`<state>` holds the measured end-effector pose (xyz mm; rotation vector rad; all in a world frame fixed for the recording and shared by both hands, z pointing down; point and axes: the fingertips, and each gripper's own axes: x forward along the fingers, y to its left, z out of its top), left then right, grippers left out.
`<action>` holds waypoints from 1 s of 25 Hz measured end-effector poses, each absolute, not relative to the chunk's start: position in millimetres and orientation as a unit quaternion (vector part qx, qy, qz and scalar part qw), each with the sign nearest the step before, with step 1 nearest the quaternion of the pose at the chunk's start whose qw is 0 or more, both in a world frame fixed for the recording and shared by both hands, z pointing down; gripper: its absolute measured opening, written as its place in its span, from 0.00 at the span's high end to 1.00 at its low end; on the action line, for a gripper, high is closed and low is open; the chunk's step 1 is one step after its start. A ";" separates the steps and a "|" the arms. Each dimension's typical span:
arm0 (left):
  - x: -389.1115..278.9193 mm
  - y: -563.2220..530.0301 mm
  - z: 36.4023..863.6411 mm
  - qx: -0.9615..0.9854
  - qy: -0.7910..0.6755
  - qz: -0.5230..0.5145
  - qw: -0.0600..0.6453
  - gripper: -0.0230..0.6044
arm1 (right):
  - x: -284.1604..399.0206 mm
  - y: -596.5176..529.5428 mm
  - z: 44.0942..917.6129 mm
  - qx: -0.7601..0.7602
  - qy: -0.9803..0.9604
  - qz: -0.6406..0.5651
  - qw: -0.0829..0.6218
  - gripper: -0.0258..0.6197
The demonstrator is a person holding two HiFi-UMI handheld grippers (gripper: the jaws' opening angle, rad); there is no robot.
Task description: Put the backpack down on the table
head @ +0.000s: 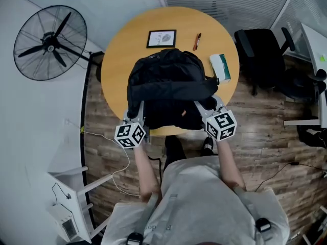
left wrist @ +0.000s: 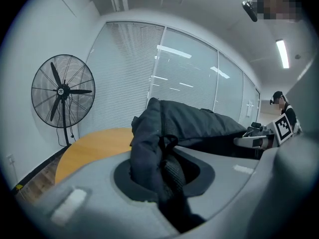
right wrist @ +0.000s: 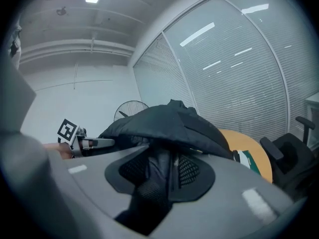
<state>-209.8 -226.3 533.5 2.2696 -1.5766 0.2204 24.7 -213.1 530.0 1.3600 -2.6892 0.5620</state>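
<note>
A black backpack point(head: 168, 86) hangs over the near half of the round wooden table point(head: 120, 50); whether its base touches the tabletop I cannot tell. My left gripper point(head: 137, 112) is shut on the backpack's left side, with dark fabric and mesh strap point(left wrist: 159, 168) pinched between its jaws. My right gripper point(head: 208, 106) is shut on the right side, where a fold of fabric and mesh point(right wrist: 159, 176) fills its jaws. The backpack point(right wrist: 164, 123) bulges upward between the two grippers. The left gripper point(right wrist: 92, 143) shows in the right gripper view, beyond the bag.
On the table's far part lie a framed card point(head: 161, 38), a pen point(head: 197, 41) and a green-and-white box point(head: 221, 68). A standing fan point(head: 48, 42) is at the left, a black office chair point(head: 263, 57) at the right. Cables cross the floor.
</note>
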 end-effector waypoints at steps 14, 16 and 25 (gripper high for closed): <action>-305.4 -305.0 552.2 0.834 -0.503 0.092 0.207 0.85 | -19.7 -264.3 551.0 0.498 -0.834 0.237 0.033 0.76; -316.4 -313.3 558.4 0.838 -0.493 0.097 0.213 0.85 | -26.9 -267.3 558.0 0.501 -0.828 0.248 0.031 0.76; -345.9 -343.9 592.9 0.856 -0.446 0.127 0.230 0.84 | -52.8 -264.1 582.1 0.537 -0.798 0.272 0.031 0.76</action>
